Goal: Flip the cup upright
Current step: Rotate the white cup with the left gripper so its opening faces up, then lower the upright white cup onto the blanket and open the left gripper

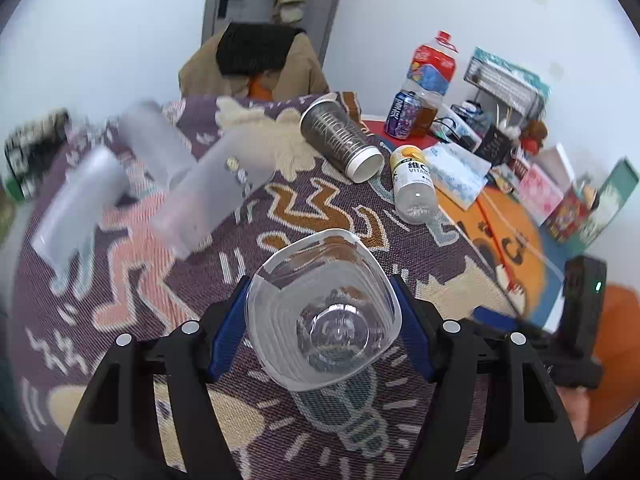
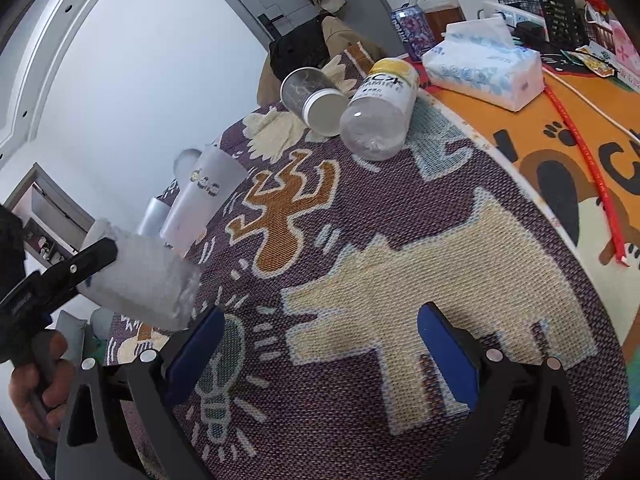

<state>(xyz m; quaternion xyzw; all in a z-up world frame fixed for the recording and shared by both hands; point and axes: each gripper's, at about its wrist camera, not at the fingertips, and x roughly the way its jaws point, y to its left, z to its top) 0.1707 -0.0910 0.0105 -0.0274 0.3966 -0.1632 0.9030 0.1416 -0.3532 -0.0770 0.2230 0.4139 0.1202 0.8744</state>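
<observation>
- Left wrist view is showing the clear plastic cup (image 1: 324,312) sitting between the blue pads of the left gripper (image 1: 322,322), its mouth facing away from the camera and its base toward it; the rim is looking squeezed out of round, so the gripper is closing on the cup's sides.
- The cup's long axis is running along the fingers, tilted over the patterned cloth (image 1: 208,288) on the table; in the right wrist view the same cup (image 2: 140,280) is appearing on its side at the left, held off the cloth, mouth toward the table's middle.
- Turning the wrist so the mouth points up is, I judge, what remains.
- The right gripper (image 2: 320,354) is standing wide open, holding nothing, over the cloth beside the cup.
- The cup is looking empty.
- Farther off, frosted cups (image 1: 216,188), blurred, a dark paper cup (image 1: 340,140) and a bottle (image 1: 412,184) are lying on their sides; the paper cup is showing an empty inside.
</observation>
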